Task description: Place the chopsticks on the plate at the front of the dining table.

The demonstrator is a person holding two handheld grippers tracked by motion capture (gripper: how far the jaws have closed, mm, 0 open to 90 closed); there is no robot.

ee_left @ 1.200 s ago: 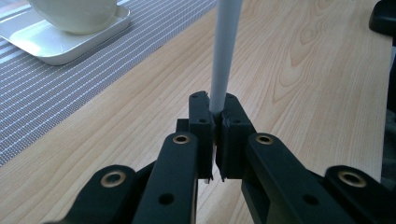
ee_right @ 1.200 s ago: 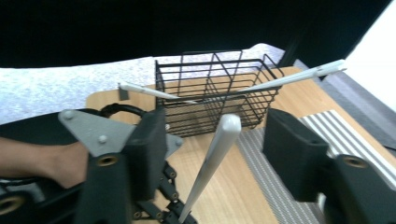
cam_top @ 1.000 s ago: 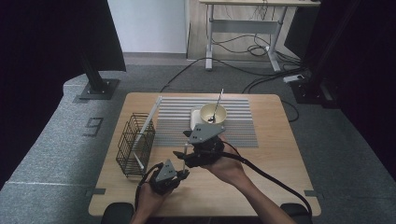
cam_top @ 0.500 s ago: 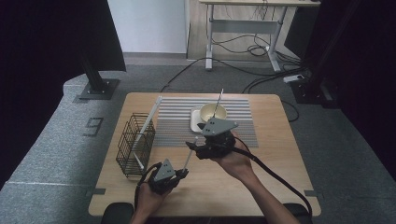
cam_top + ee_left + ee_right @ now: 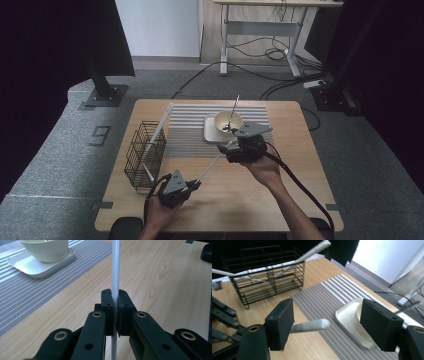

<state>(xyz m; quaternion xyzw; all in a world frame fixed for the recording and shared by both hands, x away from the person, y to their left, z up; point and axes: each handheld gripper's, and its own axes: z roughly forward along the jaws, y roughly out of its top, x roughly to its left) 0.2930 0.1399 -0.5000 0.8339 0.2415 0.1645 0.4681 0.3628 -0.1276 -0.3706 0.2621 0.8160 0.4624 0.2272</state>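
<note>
My left gripper (image 5: 195, 184) rests near the table's front edge, shut on a long white utensil (image 5: 212, 165) that slants up and right from it. Seen from the left gripper view, the pads (image 5: 124, 305) clamp the white shaft (image 5: 115, 265). My right gripper (image 5: 227, 149) stands at the utensil's far end, in front of the cream bowl (image 5: 228, 121). Its jaws (image 5: 329, 320) have just been opening; the grey handle tip (image 5: 309, 326) lies between them, close to the left pad (image 5: 280, 323), with no pad pressing on it.
The bowl holds a metal spoon (image 5: 233, 111) and sits on a white tray (image 5: 210, 132) on a striped grey placemat (image 5: 185, 130). A black wire basket (image 5: 145, 155) with utensils stands at the left. Cables trail off the table's right side.
The right gripper has moved right, away from the left gripper, to the utensil's far end. The left gripper and the utensil have stayed put.
</note>
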